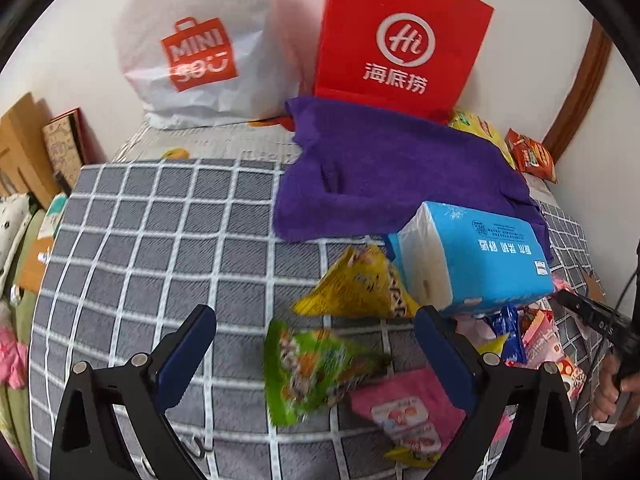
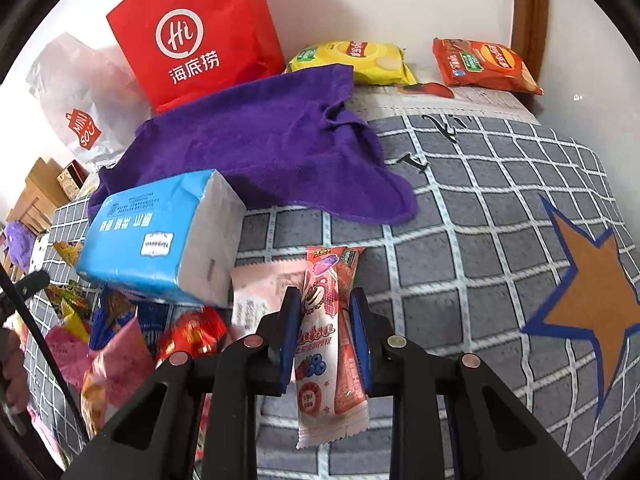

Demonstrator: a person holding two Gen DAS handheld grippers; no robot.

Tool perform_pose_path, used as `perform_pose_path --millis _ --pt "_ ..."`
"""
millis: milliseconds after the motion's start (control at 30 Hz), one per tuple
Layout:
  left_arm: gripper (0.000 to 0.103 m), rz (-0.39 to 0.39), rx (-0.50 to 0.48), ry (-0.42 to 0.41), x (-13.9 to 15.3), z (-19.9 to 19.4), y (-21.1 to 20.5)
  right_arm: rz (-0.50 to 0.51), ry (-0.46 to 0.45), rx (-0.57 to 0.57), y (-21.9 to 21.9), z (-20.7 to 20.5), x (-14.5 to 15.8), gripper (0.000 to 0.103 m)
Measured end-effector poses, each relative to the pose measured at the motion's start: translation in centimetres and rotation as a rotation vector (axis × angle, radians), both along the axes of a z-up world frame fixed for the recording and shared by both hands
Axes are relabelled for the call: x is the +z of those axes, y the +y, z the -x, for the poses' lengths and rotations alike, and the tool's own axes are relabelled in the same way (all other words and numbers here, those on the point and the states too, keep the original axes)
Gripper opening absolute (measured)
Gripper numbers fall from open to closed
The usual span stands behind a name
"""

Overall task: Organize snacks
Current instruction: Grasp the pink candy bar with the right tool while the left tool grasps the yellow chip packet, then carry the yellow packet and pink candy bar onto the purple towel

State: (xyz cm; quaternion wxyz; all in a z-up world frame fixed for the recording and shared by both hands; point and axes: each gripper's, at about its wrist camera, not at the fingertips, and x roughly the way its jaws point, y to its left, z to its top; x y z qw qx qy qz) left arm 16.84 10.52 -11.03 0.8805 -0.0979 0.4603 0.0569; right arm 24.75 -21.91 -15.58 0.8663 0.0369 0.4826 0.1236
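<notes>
Pink wafer packet (image 2: 320,336) clamped in my right gripper (image 2: 325,320). My left gripper (image 1: 316,340) open, green snack bag (image 1: 316,368) between its fingers, yellow bag (image 1: 356,284) just beyond.

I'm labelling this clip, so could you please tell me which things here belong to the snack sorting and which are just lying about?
Belong to the job:
- pink wafer bar, clamped in the right gripper
- green packet, between the open fingers of the left gripper
- yellow packet
- pink packet
- yellow crisps
- orange crisps

Lying about:
- purple towel
- tissue pack
- red bag
- white bag
</notes>
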Motion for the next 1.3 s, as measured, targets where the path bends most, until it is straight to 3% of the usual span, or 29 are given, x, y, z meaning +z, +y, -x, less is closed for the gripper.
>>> perform_pose_path --millis 200,433,533,633,867,1300 --pt "0.1 -0.006 -0.03 0.045 -1.4 -2.9 -0.3 0.026 0.042 0.014 0.0 0.1 -1.8 0.028" --pt "0.095 0.003 -0.083 0.095 -3.3 -4.9 -0.8 0.05 0.014 0.049 0.7 0.0 -2.3 0.035" --pt "0.081 -0.002 -0.09 0.103 -3.8 -5.3 -1.0 0.057 0.004 0.039 0.7 -0.1 -2.3 0.027" --pt "0.051 0.047 -0.111 0.113 -4.2 -5.4 -1.0 0.04 0.009 0.028 0.4 -0.2 -2.2 0.023" --pt "0.049 0.049 -0.107 0.07 -3.2 -4.3 -1.0 0.031 -0.005 -0.009 -0.3 1.1 -1.1 0.021" --pt "0.049 0.086 -0.113 -0.046 2.3 0.0 -1.0 -0.006 -0.108 0.006 1.4 4.9 5.5 0.021"
